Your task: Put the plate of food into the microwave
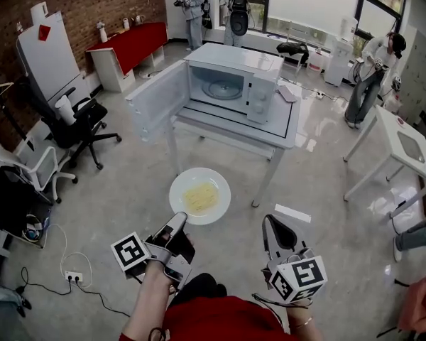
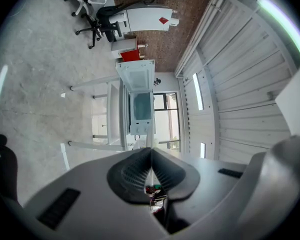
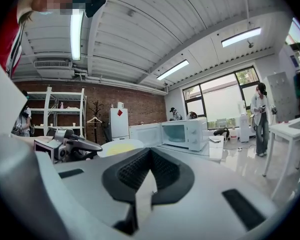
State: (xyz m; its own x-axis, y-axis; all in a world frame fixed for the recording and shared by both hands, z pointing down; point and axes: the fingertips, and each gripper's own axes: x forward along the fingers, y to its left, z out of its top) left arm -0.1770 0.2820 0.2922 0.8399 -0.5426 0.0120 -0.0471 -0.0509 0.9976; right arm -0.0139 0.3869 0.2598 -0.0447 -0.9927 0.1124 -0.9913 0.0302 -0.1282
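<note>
Plate (image 1: 200,196) – round, white, shallow, held level in the air over the floor, well short of the table's (image 1: 287,130) near edge. Its near rim is pinched in the left gripper (image 1: 180,220), jaws closed on it; seen edge-on in that gripper's view as a thin white line.

Food (image 1: 200,197) – a pale yellow flat patch at the plate's centre, with bare rim all round.

Microwave (image 1: 236,77) – white box, upright on the table towards its far edge, w/ a bare strip of top along the near & right edges. Door (image 1: 158,99) is swung wide open to the left, past the table's left edge. Round glass turntable (image 1: 224,89) lies flat inside; control panel on the front's right side.
</note>
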